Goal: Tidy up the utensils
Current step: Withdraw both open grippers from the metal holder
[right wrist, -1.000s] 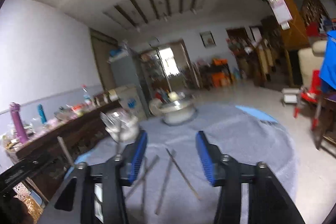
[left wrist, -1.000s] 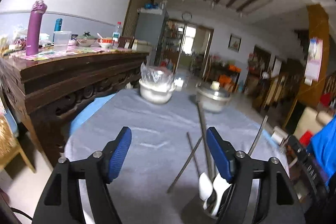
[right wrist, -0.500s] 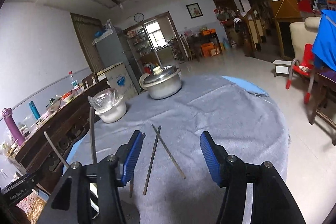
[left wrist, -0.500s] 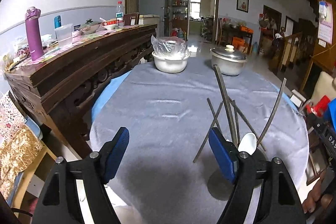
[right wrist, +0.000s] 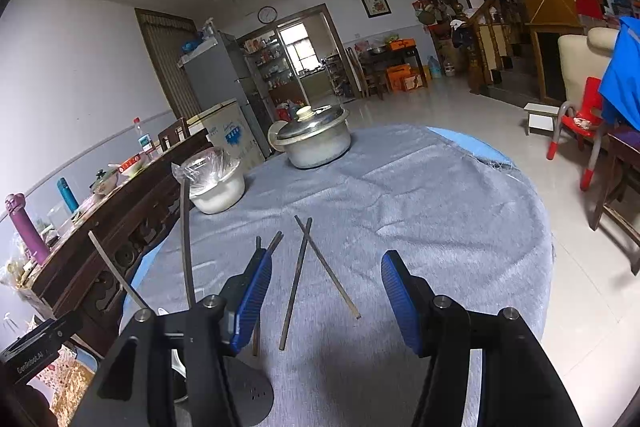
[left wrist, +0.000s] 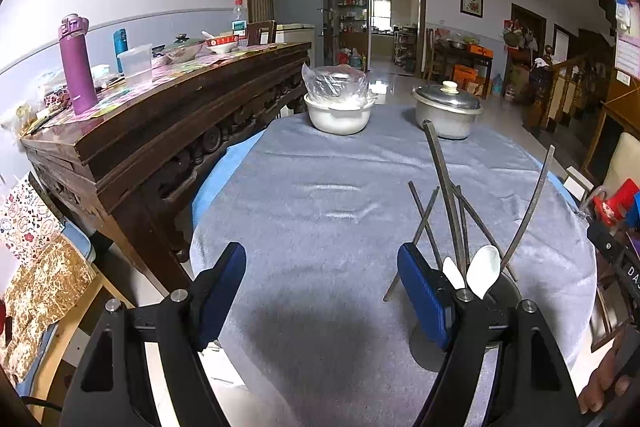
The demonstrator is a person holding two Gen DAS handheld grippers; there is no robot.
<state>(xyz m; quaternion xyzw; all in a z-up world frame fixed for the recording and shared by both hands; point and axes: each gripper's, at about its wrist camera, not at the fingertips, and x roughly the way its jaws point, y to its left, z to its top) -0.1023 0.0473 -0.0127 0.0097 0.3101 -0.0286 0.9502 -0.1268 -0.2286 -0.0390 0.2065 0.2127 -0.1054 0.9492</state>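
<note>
Right gripper point(right wrist: 324, 297), jaws apart and empty, hovers nearer than the left over two crossed chopsticks point(right wrist: 296, 279) whose long axes run away from it.

utensil holder point(left wrist: 508, 291) mostly hidden behind left gripper's finger, spoon point(left wrist: 484, 271) bowls partly covered, hand point(left wrist: 600, 383) cut off at edge

Two white spoons point(left wrist: 484, 269), four loose chopsticks point(right wrist: 294, 283)

Matt grey cloth point(left wrist: 328, 211) under dull chopsticks point(right wrist: 294, 287) and shiny metal pot point(left wrist: 446, 111).
</note>
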